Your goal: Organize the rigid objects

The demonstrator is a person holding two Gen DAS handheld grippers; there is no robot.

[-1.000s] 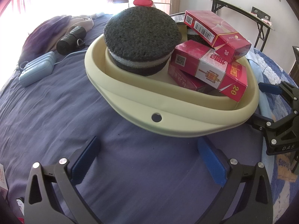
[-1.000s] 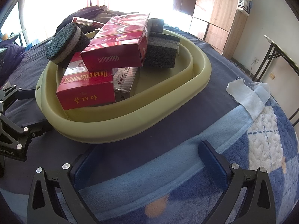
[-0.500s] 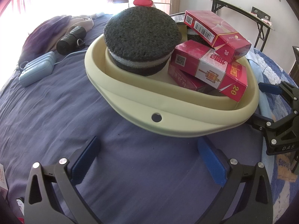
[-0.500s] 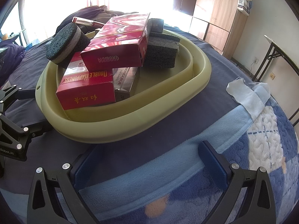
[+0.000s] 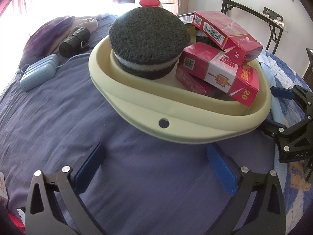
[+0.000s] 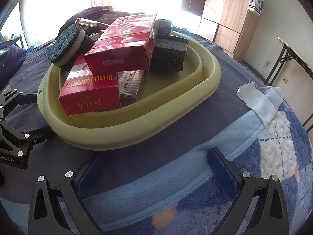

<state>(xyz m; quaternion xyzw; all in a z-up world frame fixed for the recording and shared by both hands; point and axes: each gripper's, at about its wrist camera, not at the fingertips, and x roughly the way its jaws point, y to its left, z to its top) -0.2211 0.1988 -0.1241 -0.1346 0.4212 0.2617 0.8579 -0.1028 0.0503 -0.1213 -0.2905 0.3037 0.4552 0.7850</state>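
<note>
Cream basin (image 5: 205, 125) sits on the bed, filling the centre of both views, and it holds all the sorted pieces. In the left wrist view a round dark sponge (image 5: 146, 39) with a pale middle band leans against the basin's rim at 11 o'clock. At its 3 o'clock lies a stack of red boxes: top box (image 5: 227, 33) tilted, with barcode showing, resting on a middle box (image 5: 217, 72) marked 20, with a third red box (image 5: 195, 84) partly hidden underneath. In the right wrist view the top box reads DIAMOND (image 6: 125, 43), the one below reads DOUBLE HAPPINESS (image 6: 92, 92), and a silver-sided box (image 6: 131, 84) lies beside it on the basin floor. A square dark sponge (image 6: 168, 54) stands at the 2 o'clock side of the pile, with another dark block (image 6: 163, 26) behind it. Left gripper (image 5: 154, 168) rests low on the purple sheet (image 5: 58, 117) at 6 o'clock of the basin, jaws spread wide, nothing between them. Right gripper (image 6: 154, 168) is over the blue fleece blanket (image 6: 273, 146), likewise spread and empty, just short of the basin rim. Outward at 10 o'clock in the left view: a pale blue case (image 5: 39, 74) with a cord, a black cylinder (image 5: 74, 41), and bunched clothes (image 5: 58, 29). A white cloth patch (image 6: 258, 101) lies at 3 o'clock in the right view, with a wooden wardrobe (image 6: 228, 15) beyond.
</note>
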